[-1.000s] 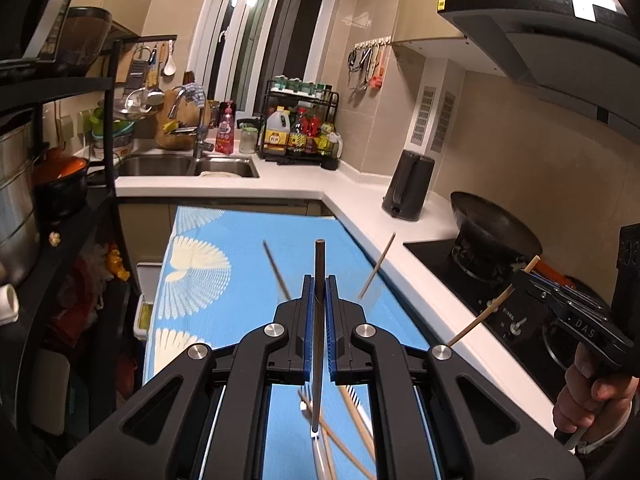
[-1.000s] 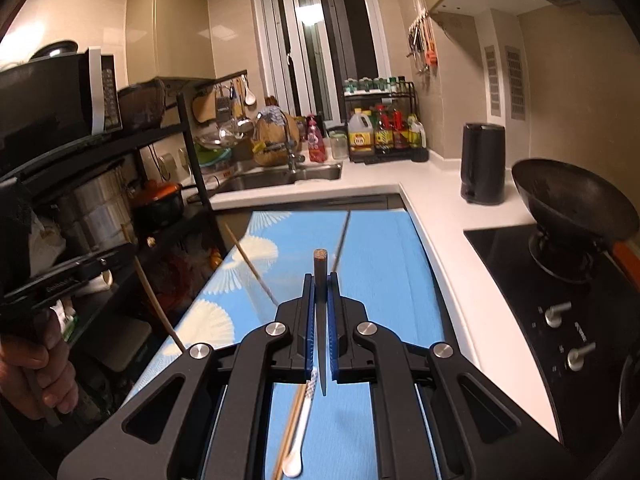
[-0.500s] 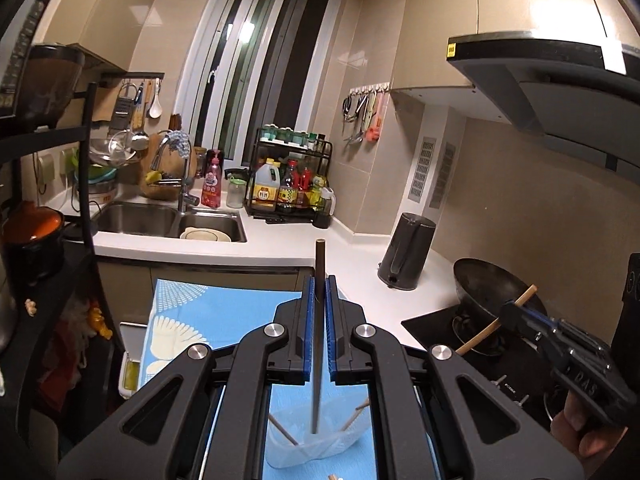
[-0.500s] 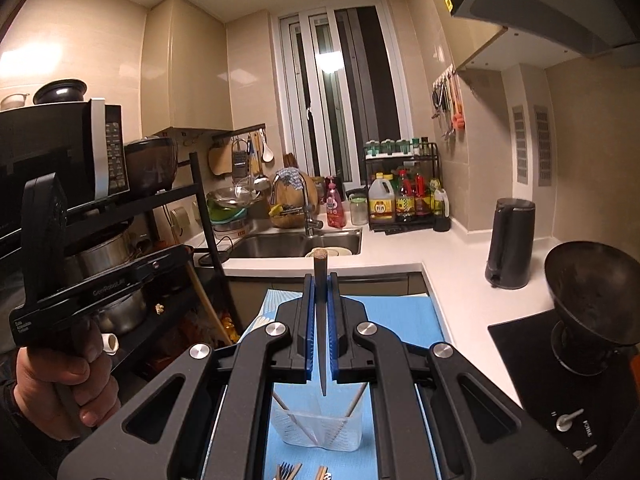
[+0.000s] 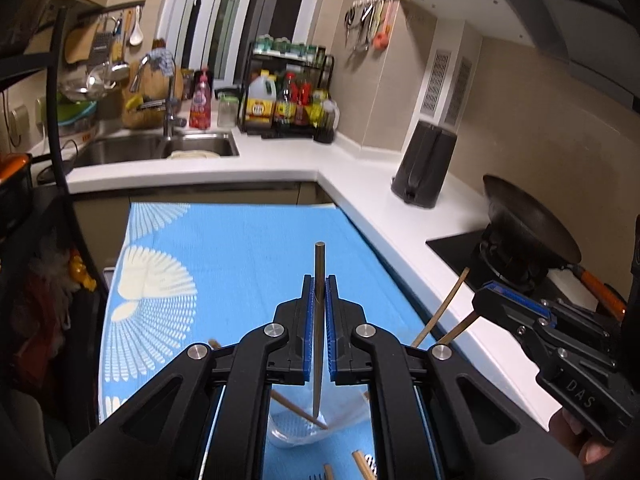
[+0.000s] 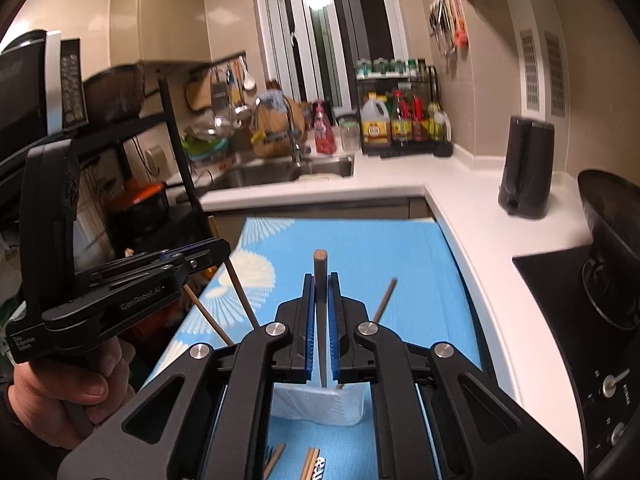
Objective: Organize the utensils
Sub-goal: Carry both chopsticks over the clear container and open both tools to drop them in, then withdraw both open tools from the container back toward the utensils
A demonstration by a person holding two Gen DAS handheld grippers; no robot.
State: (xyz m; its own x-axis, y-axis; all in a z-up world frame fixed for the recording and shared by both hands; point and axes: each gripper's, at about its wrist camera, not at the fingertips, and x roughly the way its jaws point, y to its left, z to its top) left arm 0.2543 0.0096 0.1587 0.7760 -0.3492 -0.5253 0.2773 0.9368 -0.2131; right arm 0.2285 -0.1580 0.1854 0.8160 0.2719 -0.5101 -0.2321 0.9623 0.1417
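The left hand-held gripper (image 5: pixel 319 312) is closed on a dark chopstick (image 5: pixel 319 292), which stands upright between its blue pads (image 5: pixel 307 320); the thin lower end of the chopstick points down into a clear cup (image 5: pixel 304 432) on the blue cloth (image 5: pixel 240 248). In the same way, the right hand-held gripper (image 6: pixel 321 312) is closed on a second chopstick (image 6: pixel 321 280), a dark one with a brown round top, and its tip hangs just above the rim of the cup (image 6: pixel 320 404). Inside the cup some chopsticks already lean: in the left wrist view a brown stick (image 5: pixel 298 410) lies slanted across it, and in the right wrist view a grey stick (image 6: pixel 385 298) rises to the right. A few more utensils (image 6: pixel 310 462) lie on the cloth in front of the cup, near the bottom edge of the view. The cloth covers a desk beside a white counter (image 5: pixel 360 196) with a black kettle (image 5: pixel 424 168) and a wok (image 5: pixel 528 232) on the stove. Each wrist view also shows the other gripper at the side with its own chopstick, held by a hand (image 6: pixel 80 392).
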